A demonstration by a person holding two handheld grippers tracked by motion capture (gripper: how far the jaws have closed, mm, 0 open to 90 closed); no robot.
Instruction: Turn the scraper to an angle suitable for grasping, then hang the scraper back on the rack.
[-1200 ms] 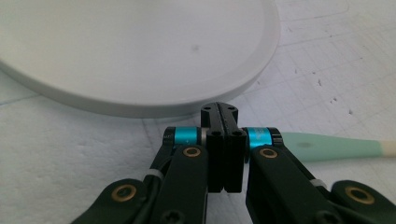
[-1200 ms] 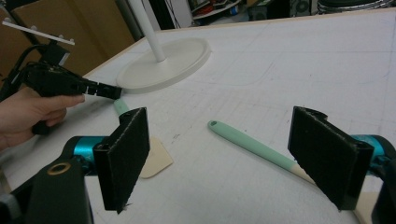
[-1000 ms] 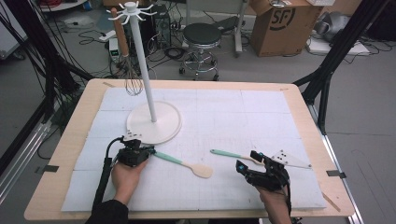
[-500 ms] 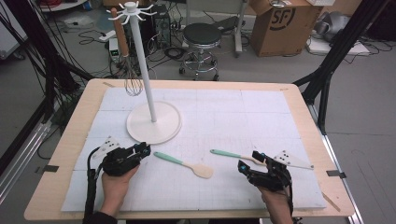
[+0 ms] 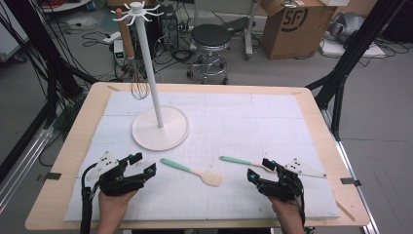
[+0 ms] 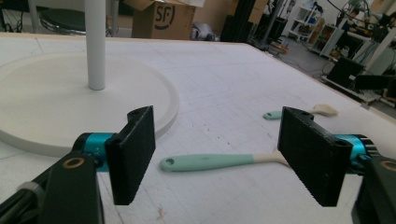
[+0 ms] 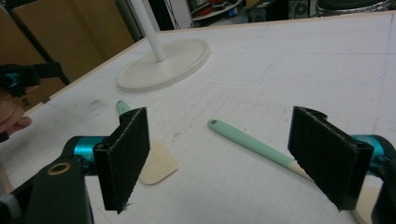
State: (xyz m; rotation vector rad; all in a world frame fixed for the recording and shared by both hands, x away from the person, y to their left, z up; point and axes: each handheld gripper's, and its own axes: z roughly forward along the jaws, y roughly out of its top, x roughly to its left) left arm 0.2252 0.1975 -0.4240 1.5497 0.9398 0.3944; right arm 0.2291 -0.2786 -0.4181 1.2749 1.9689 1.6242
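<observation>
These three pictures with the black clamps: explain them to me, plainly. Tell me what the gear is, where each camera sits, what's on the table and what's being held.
A person works at a table with a hand-held two-jaw gripper in each hand: the left gripper and the right gripper. The high view looks down from above the person's side. The other two cameras ride on the grippers and look out between their black jaws.

On the white mat stands a white hook stand with a whisk hanging from it. Two mint-handled spatulas lie flat: the near spatula ahead of the left gripper, and the second spatula by the right one.

Nothing is held. Both grippers are open; the left one's jaws have just been opening, with nothing between them.
</observation>
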